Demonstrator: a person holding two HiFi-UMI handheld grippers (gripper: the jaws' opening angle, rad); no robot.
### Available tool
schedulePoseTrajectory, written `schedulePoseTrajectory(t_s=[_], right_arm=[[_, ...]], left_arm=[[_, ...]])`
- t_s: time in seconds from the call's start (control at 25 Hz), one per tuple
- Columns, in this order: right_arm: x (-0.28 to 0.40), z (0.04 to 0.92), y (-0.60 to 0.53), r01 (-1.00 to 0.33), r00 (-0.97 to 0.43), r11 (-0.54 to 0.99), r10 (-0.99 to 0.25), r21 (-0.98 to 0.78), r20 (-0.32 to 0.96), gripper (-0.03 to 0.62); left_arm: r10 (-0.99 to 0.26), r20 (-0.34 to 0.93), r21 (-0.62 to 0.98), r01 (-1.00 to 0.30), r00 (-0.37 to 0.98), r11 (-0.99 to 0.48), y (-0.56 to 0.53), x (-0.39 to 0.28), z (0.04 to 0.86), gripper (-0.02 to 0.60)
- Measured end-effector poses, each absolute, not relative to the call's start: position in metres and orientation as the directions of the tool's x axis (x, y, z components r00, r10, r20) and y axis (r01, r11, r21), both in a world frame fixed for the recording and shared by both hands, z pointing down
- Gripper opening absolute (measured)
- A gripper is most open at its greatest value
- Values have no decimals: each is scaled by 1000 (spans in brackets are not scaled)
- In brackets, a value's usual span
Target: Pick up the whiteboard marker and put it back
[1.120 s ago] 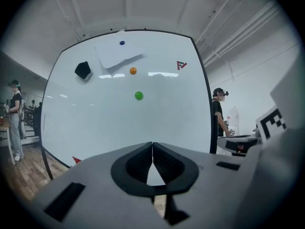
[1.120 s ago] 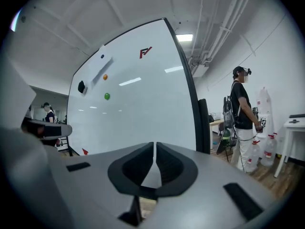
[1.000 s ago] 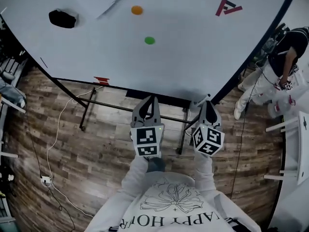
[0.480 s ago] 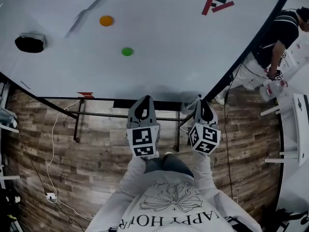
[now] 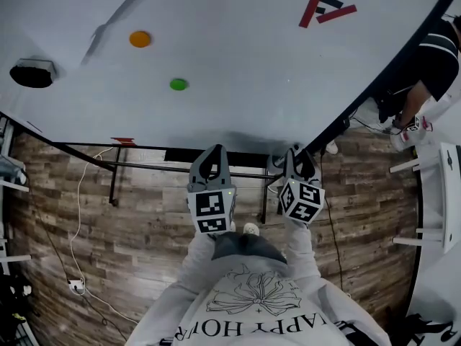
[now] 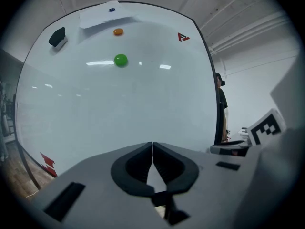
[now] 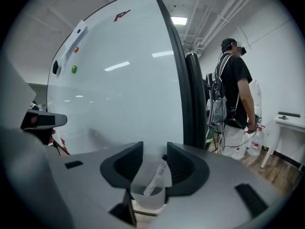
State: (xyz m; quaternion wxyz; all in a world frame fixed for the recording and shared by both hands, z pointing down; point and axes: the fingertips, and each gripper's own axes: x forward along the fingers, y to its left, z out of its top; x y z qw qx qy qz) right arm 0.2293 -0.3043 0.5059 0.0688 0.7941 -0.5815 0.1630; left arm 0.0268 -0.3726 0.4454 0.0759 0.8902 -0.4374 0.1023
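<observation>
Right tool [image 7: 153, 147] – jaws opening, pads well apart. A pale barrel with a printed strip lies in the gap, low, at 6 o'clock from the tips. I take it for the marker [image 7: 153, 179]. Neither pad presses on it, so it is not gripped. What it rests on I cannot tell; it lies at the lower edge of the whiteboard [image 7: 124, 80].

Left tool [image 6: 152, 147] – jaws closed tip to tip, nothing between them. It points at the board just beside the right one.

Outward, head view: green magnet [image 5: 178, 84] at 11 o'clock from the left tool, orange magnet [image 5: 140, 39] beyond it on the same line, and black eraser [image 5: 31, 73] at 10 o'clock near the board's far corner. A bystander [image 7: 233, 89] stands at 2 o'clock from the right tool, past the board's dark frame and well apart from it.

Step in hand, as I judge it: reach and grasp, pickup not yet made.

To do it well:
- Bring the right tool in until the barrel sits level with the pads, centred in the gap.
- Set the pads square across the barrel at mid-length, not near an end – a round body will likely roll out of a skewed pinch.
- Keep the tips off the board face while closing.
- Leave the left tool closed and clear.
</observation>
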Motion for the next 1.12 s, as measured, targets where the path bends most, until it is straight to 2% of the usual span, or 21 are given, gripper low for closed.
schedulePoseTrajectory(t_s=[0.48,0.72,1.12], right_arm=[[242,553,-313,-927,273,-354,-863,-123,425,130],[248,562,-316,-916,263,-365,-860,-167,436,95],[246,561,-316,-914,237,-347,-877,-210,417,84]], left_arm=[[-776,283,54,-817,564,-574,-374,21,463,6],[-776,299,79,-825,555,-560,-371,17,470,6],[-777,318,85,-833,543,-547,-365,13,478,6]])
